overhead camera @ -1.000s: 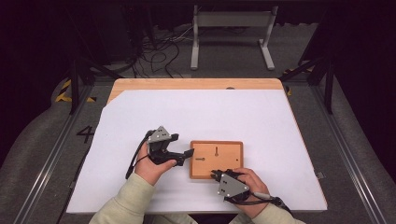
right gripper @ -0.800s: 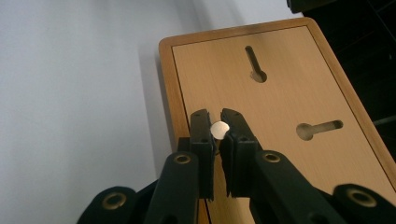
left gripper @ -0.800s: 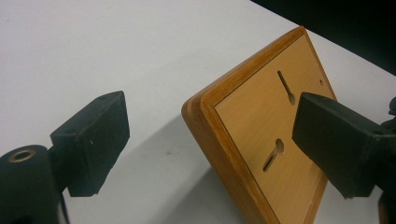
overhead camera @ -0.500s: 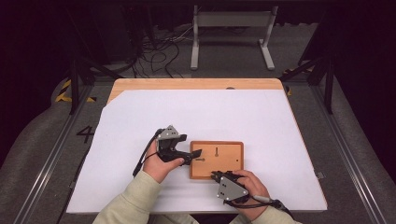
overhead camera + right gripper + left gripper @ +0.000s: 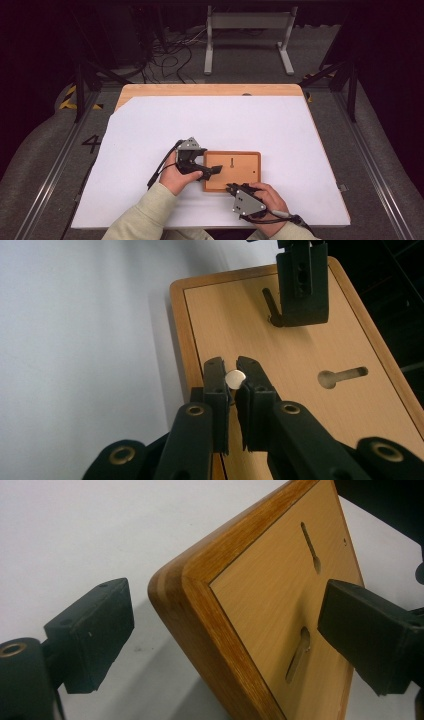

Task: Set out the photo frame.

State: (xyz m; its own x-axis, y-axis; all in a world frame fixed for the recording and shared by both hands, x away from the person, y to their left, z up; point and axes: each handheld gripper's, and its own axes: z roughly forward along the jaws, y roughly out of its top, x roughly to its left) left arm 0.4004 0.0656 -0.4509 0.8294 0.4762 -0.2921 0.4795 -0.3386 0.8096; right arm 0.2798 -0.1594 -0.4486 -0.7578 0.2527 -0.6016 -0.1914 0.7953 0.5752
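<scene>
The tabletop (image 5: 150,130), covered by a white sheet, carries a wooden board (image 5: 240,175) lying flat near the person's edge, between the 2 hands. It looks like the back of a picture frame: a raised rim around a paler panel with 2 keyhole slots (image 5: 342,376) cut into it.

The left gripper (image 5: 210,171) reaches in at the board's left edge. In the left gripper view its jaws stand spread, 1 outside the rounded corner and 1 over the panel, with the rim between them and neither pad pressing.

The right gripper (image 5: 231,189) sits at the board's near edge, its jaws pressed almost together and pinching a small round silvery piece (image 5: 234,378), perhaps a screw head or a pin, just above the panel.

My reading is that the board is about to be steadied so the piece can be fitted. Next, the left gripper should close on the rim, then the right should carry the piece to a slot.
</scene>
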